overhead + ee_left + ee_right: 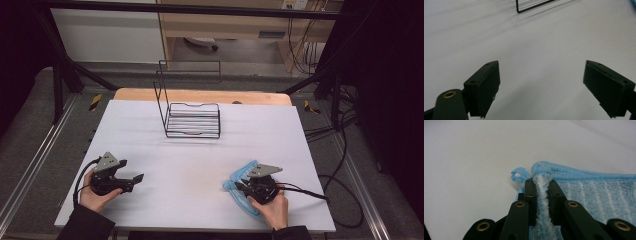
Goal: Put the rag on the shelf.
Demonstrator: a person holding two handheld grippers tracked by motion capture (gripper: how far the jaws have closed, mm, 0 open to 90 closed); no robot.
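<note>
**Right gripper clamped on a blue towel at the table's near right**

A white sheet [200, 165] covers the table, and a strip of bare wood [200, 95] shows along the far edge. The table stands inside a dark metal frame on a grey floor; beyond it are a pale cabinet and a wooden desk, and black cables trail down the right side.

A black wire rack [192, 117] stands on the sheet near the middle of the far edge, its tall back frame rising on its left side. It is well apart from both hands, and nothing lies between it and them. In the left gripper view, one corner of the rack [534, 6] shows at the top.

The left gripper [131, 179] rests near the near left corner, held by the person's left hand [95, 195]. In its own view its jaws stand wide apart over bare sheet, with nothing between them.

The right gripper [541, 195] is near the near right corner, in the right hand [272, 205]. Its jaws are pinched tight on a raised fold of the towel [599, 195]. The towel is light blue fleece with paler stripes and a darker blue bound hem; a small hanging loop [517, 176] sticks out at its corner. It lies flat on the sheet under and beside that gripper.
</note>
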